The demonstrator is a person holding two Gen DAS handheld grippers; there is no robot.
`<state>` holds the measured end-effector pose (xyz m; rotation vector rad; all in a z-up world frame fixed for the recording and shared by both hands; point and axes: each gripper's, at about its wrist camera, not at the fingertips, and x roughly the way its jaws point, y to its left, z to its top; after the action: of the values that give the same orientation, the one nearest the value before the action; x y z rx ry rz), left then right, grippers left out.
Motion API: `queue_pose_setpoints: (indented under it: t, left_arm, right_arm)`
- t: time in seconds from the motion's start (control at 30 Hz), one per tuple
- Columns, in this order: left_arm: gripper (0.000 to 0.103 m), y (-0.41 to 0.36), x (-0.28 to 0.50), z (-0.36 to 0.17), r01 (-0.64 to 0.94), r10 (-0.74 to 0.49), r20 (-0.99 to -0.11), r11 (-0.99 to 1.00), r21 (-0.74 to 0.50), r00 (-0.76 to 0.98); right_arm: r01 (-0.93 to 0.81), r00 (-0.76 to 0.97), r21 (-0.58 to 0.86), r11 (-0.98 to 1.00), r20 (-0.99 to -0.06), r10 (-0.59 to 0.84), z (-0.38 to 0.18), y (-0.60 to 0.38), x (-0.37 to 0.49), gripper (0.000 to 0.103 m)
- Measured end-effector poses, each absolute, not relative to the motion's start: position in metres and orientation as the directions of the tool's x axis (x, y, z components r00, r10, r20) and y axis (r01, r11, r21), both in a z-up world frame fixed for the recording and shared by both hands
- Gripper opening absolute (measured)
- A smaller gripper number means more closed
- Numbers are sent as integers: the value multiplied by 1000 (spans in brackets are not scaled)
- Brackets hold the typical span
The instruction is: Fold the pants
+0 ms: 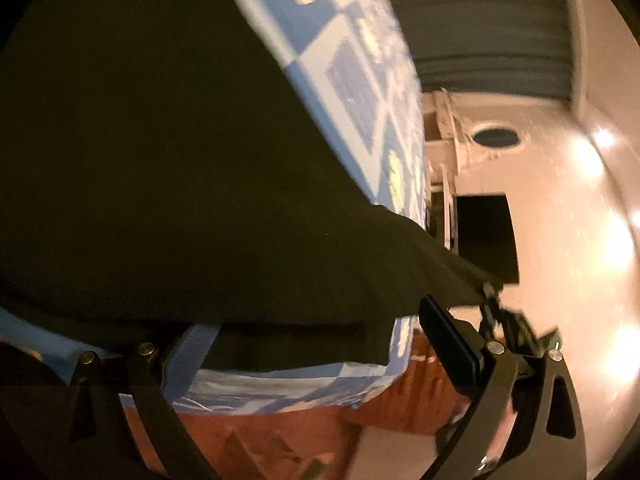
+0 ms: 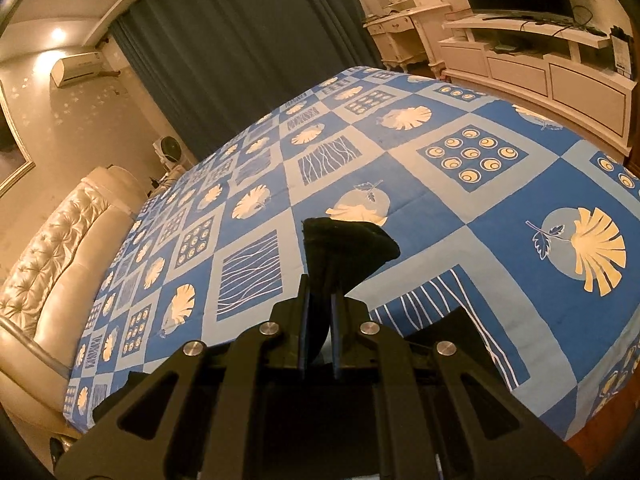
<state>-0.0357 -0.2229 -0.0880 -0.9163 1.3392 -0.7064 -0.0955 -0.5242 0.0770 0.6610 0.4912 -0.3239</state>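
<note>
While the right hand-held gripper (image 2: 320,320) pinches the pants (image 2: 344,248), the left hand-held gripper (image 1: 312,344) gapes beside them.

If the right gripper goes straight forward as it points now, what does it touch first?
Probably the blue patterned bedsheet, since the right gripper, shut on black pants, points slightly down over the bed; depth is unclear.

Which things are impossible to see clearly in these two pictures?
- Left wrist view: the black pants fill the frame and hide most of the bed.
- Left wrist view: the left gripper jaws stand wide, and its left finger is partly behind fabric.
- Right wrist view: the right gripper hides where the pants hang below.
</note>
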Motion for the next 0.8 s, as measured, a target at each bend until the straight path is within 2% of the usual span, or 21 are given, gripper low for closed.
queue_pose_setpoints:
  t: [0.1,0.13,0.17,0.2,0.23,0.3,0.5,0.63,0.8]
  left_arm:
    - [97,-224,-32,-93,-125,-858,-494,480,-868,137]
    - [91,-224,-32,-92,-122,-856,-497,483,-867,143]
    - [77,-226,-31,-90,-115,-853,-502,489,-865,147]
    - [51,-230,-29,-89,-86,-836,-533,526,-846,131]
    - [36,-233,-28,-89,-70,-821,-559,555,-829,119]
    - [30,-233,-29,-95,-75,-805,-584,579,-812,107]
    - [27,-234,-26,-106,-90,-799,-599,593,-800,55]
    - [13,-231,-26,-105,-92,-780,-624,618,-781,52]
    - [12,-230,-38,-86,-16,-764,-638,640,-768,93]
  right_arm:
    - [440,837,507,741,-532,-132,75,-526,-99,8]
    - [441,837,511,738,-531,-133,72,-528,-102,8]
    - [444,837,519,731,-530,-132,68,-529,-105,8]
    - [446,837,524,725,-531,-131,65,-531,-108,8]
    - [447,838,536,716,-532,-125,61,-533,-111,8]
    - [447,839,561,697,-533,-110,52,-537,-117,8]
    - [471,829,608,639,-553,-84,20,-546,-136,8]
    - [474,833,652,592,-550,-61,2,-551,-147,8]
    - [448,854,691,568,-519,-43,3,-553,-161,8]
